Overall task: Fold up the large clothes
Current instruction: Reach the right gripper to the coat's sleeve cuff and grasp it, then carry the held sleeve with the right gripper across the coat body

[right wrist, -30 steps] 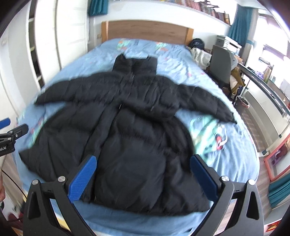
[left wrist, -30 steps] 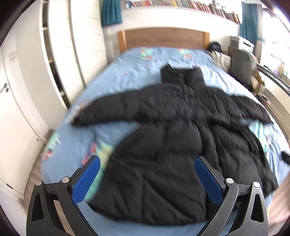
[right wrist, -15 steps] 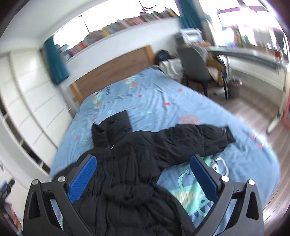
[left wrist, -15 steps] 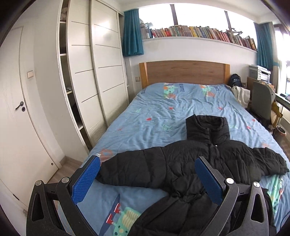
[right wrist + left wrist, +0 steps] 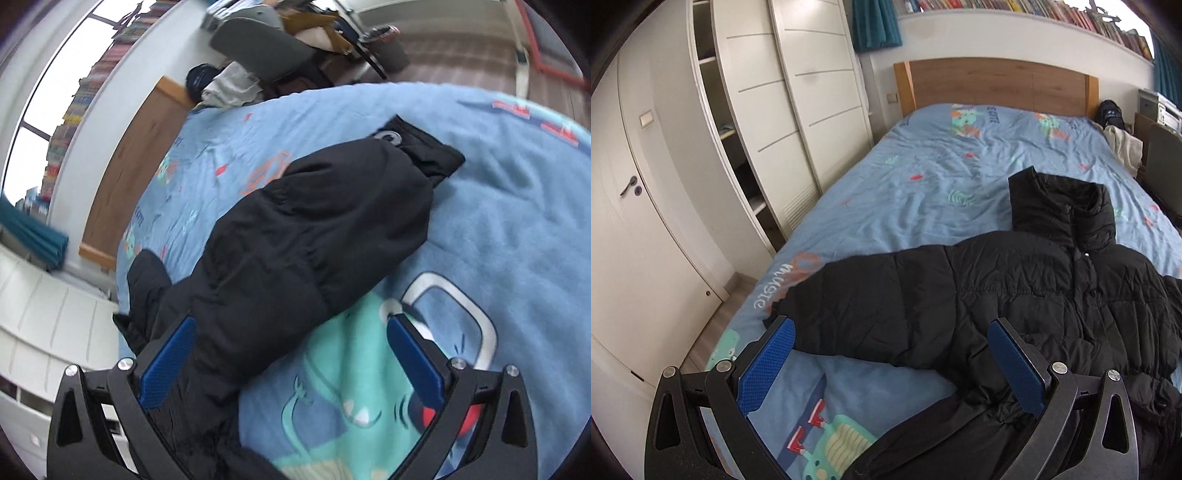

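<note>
A black puffer jacket point(image 5: 1015, 288) lies spread flat on the blue bed point(image 5: 923, 177), collar toward the headboard. My left gripper point(image 5: 890, 354) is open and empty, hovering just above the jacket's left sleeve point(image 5: 857, 310) near its cuff. In the right wrist view the camera is rolled; my right gripper point(image 5: 291, 354) is open and empty over the jacket's right sleeve point(image 5: 314, 236), whose cuff point(image 5: 428, 151) points toward the bed's edge.
A white wardrobe point(image 5: 798, 110) and a door point(image 5: 639, 221) stand left of the bed. A wooden headboard point(image 5: 993, 81) is at the far end. A chair with clothes point(image 5: 266, 62) and wooden floor point(image 5: 461, 48) lie off the bed's right side.
Both grippers have moved from the jacket's hem outward and down, the left toward the left sleeve, the right toward the right sleeve. The right gripper has rolled sideways. Both stay open.
</note>
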`<state>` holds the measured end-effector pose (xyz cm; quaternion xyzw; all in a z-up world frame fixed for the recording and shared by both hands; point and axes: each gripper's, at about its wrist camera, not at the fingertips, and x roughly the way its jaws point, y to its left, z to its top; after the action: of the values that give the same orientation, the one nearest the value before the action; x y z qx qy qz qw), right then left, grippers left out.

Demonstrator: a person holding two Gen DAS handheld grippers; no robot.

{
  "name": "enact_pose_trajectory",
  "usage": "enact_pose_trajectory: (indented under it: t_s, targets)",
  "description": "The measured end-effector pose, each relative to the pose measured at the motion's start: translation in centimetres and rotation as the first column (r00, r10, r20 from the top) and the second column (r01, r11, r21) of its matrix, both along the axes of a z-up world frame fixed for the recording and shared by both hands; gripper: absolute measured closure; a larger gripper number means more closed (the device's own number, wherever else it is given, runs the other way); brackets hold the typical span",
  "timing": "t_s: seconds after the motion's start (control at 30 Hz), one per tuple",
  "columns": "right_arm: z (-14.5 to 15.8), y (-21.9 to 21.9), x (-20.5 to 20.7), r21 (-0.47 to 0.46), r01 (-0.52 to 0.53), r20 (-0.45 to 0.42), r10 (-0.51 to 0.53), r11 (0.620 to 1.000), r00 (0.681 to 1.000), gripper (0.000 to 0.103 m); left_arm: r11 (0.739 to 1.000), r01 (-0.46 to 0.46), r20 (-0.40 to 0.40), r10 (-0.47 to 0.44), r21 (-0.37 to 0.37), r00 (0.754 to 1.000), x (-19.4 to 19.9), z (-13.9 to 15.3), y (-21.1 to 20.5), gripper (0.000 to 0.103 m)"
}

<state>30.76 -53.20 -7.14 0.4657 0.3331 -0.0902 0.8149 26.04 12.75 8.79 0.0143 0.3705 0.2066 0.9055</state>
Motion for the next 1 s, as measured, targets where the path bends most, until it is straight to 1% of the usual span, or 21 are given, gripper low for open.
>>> enact_pose_trajectory:
  t_s: [0.1, 0.13, 0.2, 0.27, 0.3, 0.33, 0.37, 0.4, 0.43, 0.47, 0.57, 0.63, 0.73, 0.83, 0.87, 0.93, 1.0]
  targets:
    - [-1.8, -1.8, 1.3, 0.063, 0.047, 0.012, -0.048, 0.997, 0.999, 0.000, 1.000, 0.005, -0.025, -0.005, 0.007, 1.000, 1.2, -1.2, -0.7, 0.001]
    - [-2.4, -2.2, 1.6, 0.081, 0.068, 0.010, -0.069, 0.994, 0.998, 0.002, 1.000, 0.009, -0.032, -0.009, 0.003, 0.999, 1.6, -1.6, -0.8, 0.001]
    - [-3.7, -3.2, 2.1, 0.136, 0.109, 0.019, -0.113, 0.985, 0.993, 0.011, 1.000, 0.017, -0.047, -0.017, -0.003, 0.999, 1.9, -2.3, -1.0, 0.001]
    - [-4.7, -4.1, 2.5, 0.174, 0.145, 0.017, -0.150, 0.974, 0.989, 0.027, 1.000, 0.021, -0.059, -0.021, -0.005, 0.998, 2.0, -2.8, -1.2, 0.001]
    - [-5.1, -4.5, 2.7, 0.188, 0.156, 0.013, -0.162, 0.970, 0.987, 0.031, 1.000, 0.021, -0.064, -0.022, -0.006, 0.998, 2.0, -3.0, -1.2, 0.001]
    - [-5.6, -4.8, 2.8, 0.202, 0.168, 0.008, -0.173, 0.965, 0.985, 0.040, 1.000, 0.021, -0.070, -0.022, -0.008, 0.997, 2.0, -3.2, -1.2, 0.001]
    - [-5.8, -5.0, 2.9, 0.214, 0.176, 0.005, -0.182, 0.961, 0.983, 0.054, 1.000, 0.021, -0.075, -0.022, -0.012, 0.997, 2.0, -3.4, -1.1, 0.001]
    - [-6.1, -5.2, 2.9, 0.224, 0.184, 0.007, -0.191, 0.957, 0.982, 0.060, 1.000, 0.021, -0.078, -0.022, -0.016, 0.997, 2.1, -3.5, -1.1, 0.001]
    - [-6.0, -5.3, 3.0, 0.228, 0.187, 0.011, -0.195, 0.955, 0.981, 0.068, 1.000, 0.020, -0.080, -0.021, -0.019, 0.997, 2.0, -3.6, -1.0, 0.001]
    - [-5.9, -5.3, 3.1, 0.224, 0.183, 0.016, -0.191, 0.957, 0.981, 0.071, 1.000, 0.018, -0.079, -0.019, -0.021, 0.997, 1.9, -3.6, -1.0, 0.001]
    - [-3.9, -4.5, 3.8, 0.145, 0.142, 0.041, -0.149, 0.979, 0.988, 0.088, 0.999, 0.015, -0.073, -0.017, -0.031, 0.997, 1.5, -3.4, -0.8, 0.001]
    - [-2.3, -3.9, 4.4, 0.105, 0.116, 0.063, -0.123, 0.988, 0.990, 0.091, 0.999, 0.018, -0.068, -0.020, -0.036, 0.997, 1.3, -3.3, -0.8, 0.001]
    - [1.3, -2.5, 5.3, 0.024, 0.058, 0.108, -0.060, 0.998, 0.992, 0.093, 0.999, 0.025, -0.055, -0.028, -0.046, 0.998, 0.6, -3.0, -0.6, 0.001]
    - [4.8, -0.7, 6.0, -0.055, 0.004, 0.139, 0.003, 0.998, 0.990, 0.093, 0.998, 0.027, -0.044, -0.029, -0.054, 0.999, 0.0, -2.7, -0.2, 0.001]
    - [6.3, 0.4, 6.4, -0.095, -0.023, 0.152, 0.038, 0.995, 0.988, 0.093, 0.998, 0.025, -0.043, -0.027, -0.057, 0.999, -0.2, -2.6, 0.0, 0.001]
    - [8.5, 1.8, 7.0, -0.145, -0.066, 0.169, 0.090, 0.987, 0.982, 0.093, 0.998, 0.014, -0.045, -0.017, -0.067, 0.999, -0.7, -2.6, 0.6, 0.001]
    - [11.1, 4.3, 7.8, -0.205, -0.124, 0.187, 0.163, 0.971, 0.969, 0.093, 0.996, 0.000, -0.045, -0.004, -0.086, 0.999, -1.2, -2.6, 1.3, 0.001]
